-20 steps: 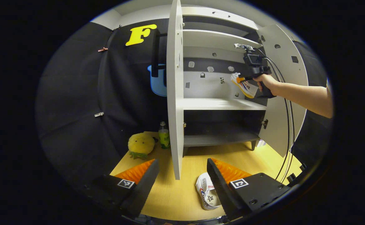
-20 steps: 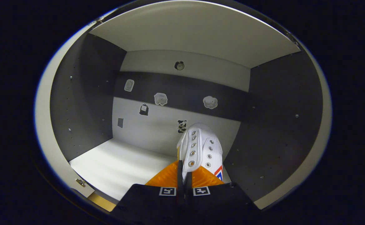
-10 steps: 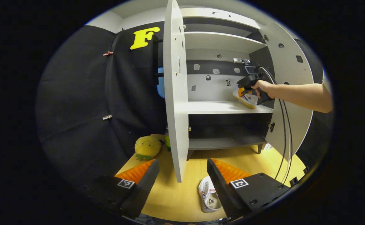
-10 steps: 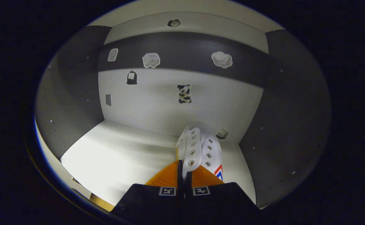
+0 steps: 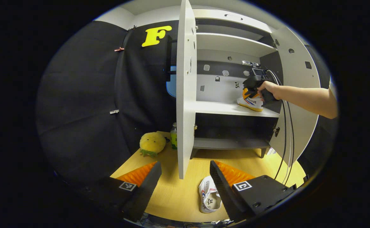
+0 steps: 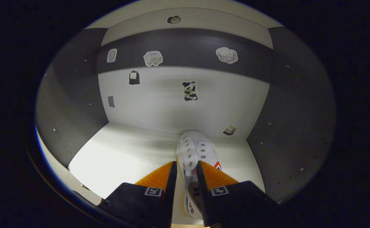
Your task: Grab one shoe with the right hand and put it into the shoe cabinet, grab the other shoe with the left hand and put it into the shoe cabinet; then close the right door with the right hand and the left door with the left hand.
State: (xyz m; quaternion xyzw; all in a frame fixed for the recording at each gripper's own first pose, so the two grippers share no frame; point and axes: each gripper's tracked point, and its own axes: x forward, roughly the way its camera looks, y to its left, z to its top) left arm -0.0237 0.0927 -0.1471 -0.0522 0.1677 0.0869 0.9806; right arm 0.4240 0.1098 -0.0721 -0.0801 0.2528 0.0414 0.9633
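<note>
Right gripper view: right gripper point(image 6: 186, 164) sits inside the shoe cabinet point(image 6: 77, 95), low centre of frame, over the white middle shelf point(image 6: 121, 155). Its fingers point(image 6: 167, 177) stand slightly parted on either side of a white sneaker point(image 6: 193, 148), which rests on the shelf near the right wall, toe toward the back panel. Whether the fingers touch the sneaker's sides: cannot tell. Small stickers point(image 6: 189, 91) dot the back panel.

Left gripper view: left gripper point(image 5: 185, 174) hangs at bottom centre, fingers point(image 5: 147, 183) spread wide, holding nothing. The second sneaker point(image 5: 208, 198) lies on the yellow wooden floor point(image 5: 178, 196), partly behind the right-hand finger. The left door point(image 5: 185, 95) stands open edge-on at frame centre; the right door point(image 5: 299, 79) is open at upper right. A hand point(image 5: 267, 90) holds the right gripper at the shelf's right end. A yellow plush toy point(image 5: 152, 143) and a green bottle point(image 5: 173, 139) sit at centre left, by the cabinet's foot.
</note>
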